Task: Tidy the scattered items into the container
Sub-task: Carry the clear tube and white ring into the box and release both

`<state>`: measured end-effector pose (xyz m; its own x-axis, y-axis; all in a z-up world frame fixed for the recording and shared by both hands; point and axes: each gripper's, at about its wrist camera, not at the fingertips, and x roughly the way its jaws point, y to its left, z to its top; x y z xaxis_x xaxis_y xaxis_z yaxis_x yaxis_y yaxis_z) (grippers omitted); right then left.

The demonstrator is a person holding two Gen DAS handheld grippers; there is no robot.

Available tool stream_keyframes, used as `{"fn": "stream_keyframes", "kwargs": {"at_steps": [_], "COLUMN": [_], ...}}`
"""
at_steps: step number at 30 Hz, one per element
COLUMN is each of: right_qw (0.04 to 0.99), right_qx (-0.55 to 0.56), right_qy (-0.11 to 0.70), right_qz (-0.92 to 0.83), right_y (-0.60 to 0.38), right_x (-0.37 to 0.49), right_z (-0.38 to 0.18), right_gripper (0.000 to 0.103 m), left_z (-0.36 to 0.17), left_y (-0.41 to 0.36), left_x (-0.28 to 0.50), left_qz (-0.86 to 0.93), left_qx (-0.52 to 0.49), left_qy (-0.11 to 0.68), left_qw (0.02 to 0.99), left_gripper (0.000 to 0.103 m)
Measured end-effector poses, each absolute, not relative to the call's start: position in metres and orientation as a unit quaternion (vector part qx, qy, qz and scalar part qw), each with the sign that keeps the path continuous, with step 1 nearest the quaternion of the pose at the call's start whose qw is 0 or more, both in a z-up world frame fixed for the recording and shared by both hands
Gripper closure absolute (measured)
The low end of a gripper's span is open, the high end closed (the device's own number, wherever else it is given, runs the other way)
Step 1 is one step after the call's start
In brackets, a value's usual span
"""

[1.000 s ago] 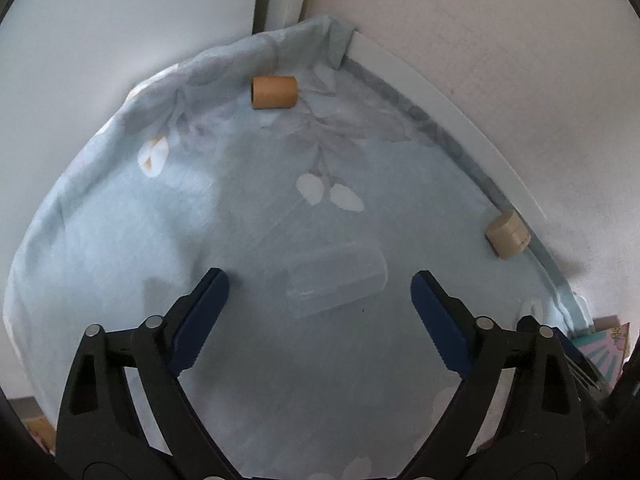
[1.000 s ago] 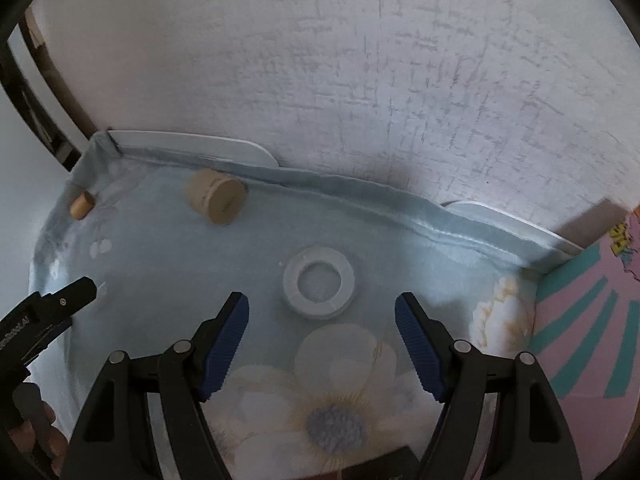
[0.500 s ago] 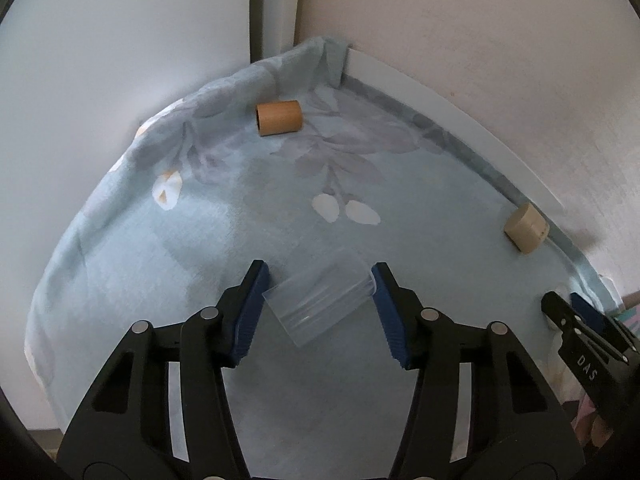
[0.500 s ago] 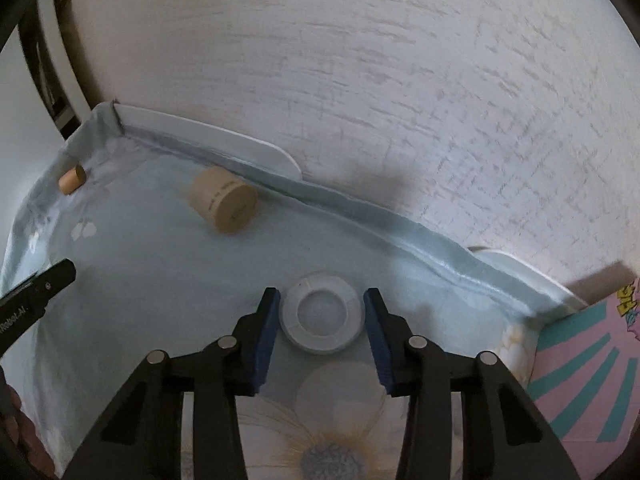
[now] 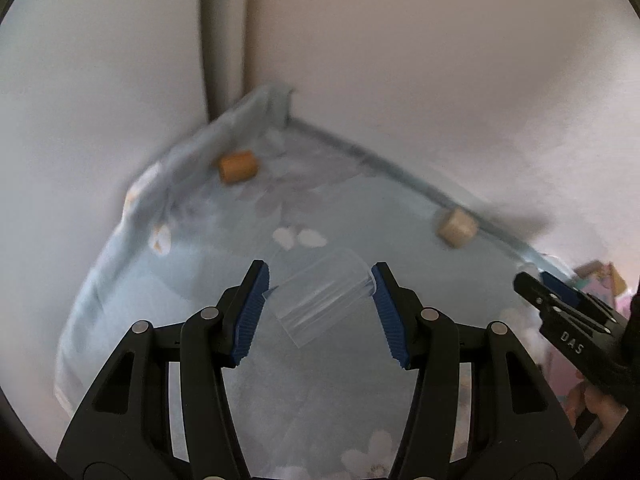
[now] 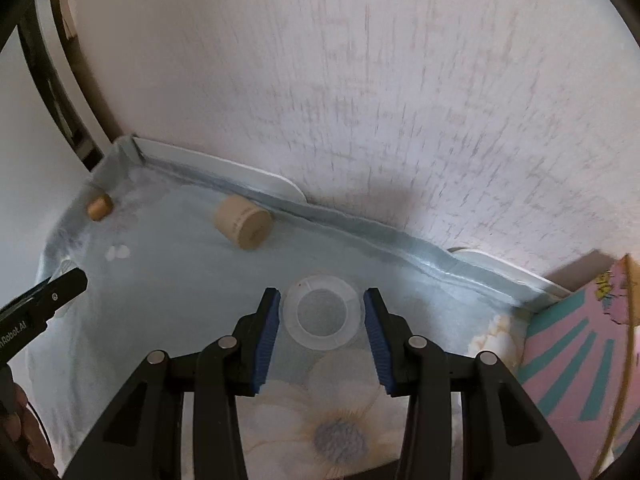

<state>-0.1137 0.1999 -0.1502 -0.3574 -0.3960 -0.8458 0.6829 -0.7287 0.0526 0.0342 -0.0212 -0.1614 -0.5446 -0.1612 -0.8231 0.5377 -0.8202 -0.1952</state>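
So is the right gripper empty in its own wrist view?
No, the right gripper is closed on a translucent white plastic ring.

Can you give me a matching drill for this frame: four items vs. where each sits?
Items:
1 clear cup
2 white ring
3 orange cylinder
4 pale cylinder

Places:
A between the right gripper pads
B near the cloth's far corner
C between the left gripper pads
D on the cloth, close to the wall edge

Pairs: 1-C, 2-A, 3-B, 4-D
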Motion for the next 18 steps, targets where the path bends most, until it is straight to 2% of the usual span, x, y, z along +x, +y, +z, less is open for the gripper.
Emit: {"fn": "stream_keyframes", "kwargs": {"at_steps": [11,18], "right_qw": [0.333,0.298], "right_qx": [0.439,0.425], "right_qy": [0.091,0.061], "right_qz": [-0.829,-0.853], "right_y": [0.238,0.285], "right_x": [-0.093,-0.089], "right_z": [-0.067,-0.022], "right_gripper": [0.064,0.064], "left_z": [-0.07,-0.037], "left_y": [0.027,0.079], "left_x": [0.007,-0.012], "left_qz": [-0.89,-0.904], "left_qx": [0.422,0.412], "left_qy": [0.149,0.115], "left_qw": [0.087,0.004], "left_gripper": [0.053,0.053]}}
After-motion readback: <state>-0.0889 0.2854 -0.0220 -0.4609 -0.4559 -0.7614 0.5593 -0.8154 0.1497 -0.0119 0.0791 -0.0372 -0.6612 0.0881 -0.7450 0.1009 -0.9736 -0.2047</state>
